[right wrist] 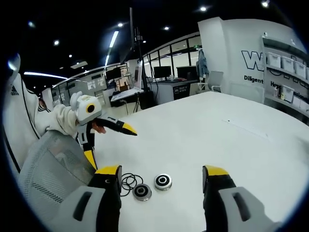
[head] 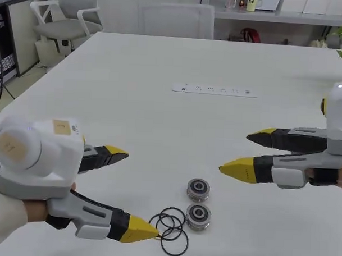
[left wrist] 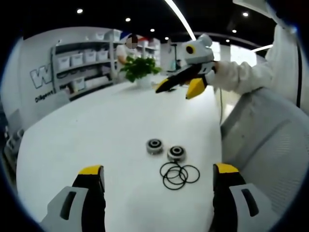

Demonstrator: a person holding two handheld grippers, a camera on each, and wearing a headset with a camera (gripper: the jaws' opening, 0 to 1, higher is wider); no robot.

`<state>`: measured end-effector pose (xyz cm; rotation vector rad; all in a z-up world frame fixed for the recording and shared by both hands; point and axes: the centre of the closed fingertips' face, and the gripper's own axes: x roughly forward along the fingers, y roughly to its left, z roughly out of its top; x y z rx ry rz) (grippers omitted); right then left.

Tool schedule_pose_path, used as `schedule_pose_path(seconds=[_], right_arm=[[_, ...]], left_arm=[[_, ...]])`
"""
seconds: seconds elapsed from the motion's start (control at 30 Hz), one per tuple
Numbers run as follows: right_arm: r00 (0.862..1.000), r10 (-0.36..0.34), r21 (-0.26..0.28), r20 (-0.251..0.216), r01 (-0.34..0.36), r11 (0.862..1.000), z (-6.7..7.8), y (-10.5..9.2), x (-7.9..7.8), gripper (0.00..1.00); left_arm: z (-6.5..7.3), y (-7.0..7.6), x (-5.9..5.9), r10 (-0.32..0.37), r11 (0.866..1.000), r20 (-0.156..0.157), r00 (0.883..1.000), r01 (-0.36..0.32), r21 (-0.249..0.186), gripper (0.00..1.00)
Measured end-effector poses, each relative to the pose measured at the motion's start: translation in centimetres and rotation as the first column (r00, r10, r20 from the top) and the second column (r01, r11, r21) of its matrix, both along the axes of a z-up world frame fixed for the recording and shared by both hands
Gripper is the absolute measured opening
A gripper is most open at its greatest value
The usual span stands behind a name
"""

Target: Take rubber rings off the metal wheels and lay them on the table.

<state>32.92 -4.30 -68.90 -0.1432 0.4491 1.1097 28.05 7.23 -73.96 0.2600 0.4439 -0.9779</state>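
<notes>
Jaws, left gripper: spread wide, holding nothing; the lower tip is at the edge of the rubber rings, contact unclear. Jaws, right gripper: spread, empty, apart from the rings. Rubber rings: about four, loose, overlapping, flat on the table. Metal wheels: two, bare, just beside the rings. Power strip: one, farther back.

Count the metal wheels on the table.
2. The far metal wheel lies farther from the person; the near metal wheel lies right beside it, next to the loose rubber rings. None looks hidden.
</notes>
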Motion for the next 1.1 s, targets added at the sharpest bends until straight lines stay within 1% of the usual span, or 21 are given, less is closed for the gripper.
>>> schedule_pose_path(seconds=[0.2,0.3,0.37,0.43,0.53,0.6,0.63,0.73,0.83,0.97,1.1], right_arm=[[1.000,-0.018,0.009,-0.011,0.018,1.000,-0.4,-1.3,-0.6,0.70],[0.999,-0.039,0.012,0.005,0.039,0.999,-0.3,-2.0,-0.5,0.72],[0.999,-0.052,0.031,0.006,0.052,0.998,-0.1,-2.3,-0.5,0.73],[0.998,-0.057,0.032,0.001,0.057,0.998,-0.4,-2.5,-0.7,0.74],[0.999,-0.048,0.004,-0.010,0.048,0.999,-1.2,-2.3,-1.5,0.75],[0.999,-0.025,-0.022,-0.020,0.024,0.999,-2.0,-2.0,-2.2,0.76],[0.999,-0.008,-0.040,-0.033,0.006,0.999,-2.5,-1.8,-2.7,0.76],[0.999,0.008,-0.080,-0.033,-0.011,0.997,-3.2,-1.6,-3.1,0.78],[0.999,0.023,-0.094,-0.046,-0.027,0.995,-3.7,-1.4,-3.5,0.78],[0.998,0.023,-0.126,-0.064,-0.031,0.991,-4.7,-1.5,-3.8,0.79],[0.997,0.025,-0.141,-0.078,-0.036,0.989,-5.1,-1.7,-4.1,0.79]], left_arm=[[-0.2,0.0,0.0,-0.002,1.000,-0.003,1.000,0.002,0.010,0.94],[-0.2,0.1,0.0,0.002,1.000,-0.003,1.000,-0.002,0.011,0.94],[-0.2,0.1,0.1,0.006,1.000,-0.003,1.000,-0.006,0.010,0.94],[-0.3,0.2,0.1,0.009,1.000,-0.006,1.000,-0.009,0.010,0.94],[-0.5,0.2,0.1,0.007,1.000,-0.010,1.000,-0.007,0.011,0.94],[-0.6,0.1,0.0,0.003,1.000,-0.014,1.000,-0.003,0.009,0.93],[-0.6,0.1,0.0,0.003,1.000,-0.015,1.000,-0.002,0.008,0.93],[-0.8,0.1,-0.2,0.004,1.000,-0.022,1.000,-0.004,0.009,0.93],[-1.0,0.1,-0.4,0.005,1.000,-0.028,1.000,-0.005,0.012,0.92],[-1.1,0.1,-0.5,0.008,1.000,-0.031,0.999,-0.008,0.009,0.92],[-1.2,0.1,-0.6,0.010,1.000,-0.035,0.999,-0.010,0.009,0.92]])
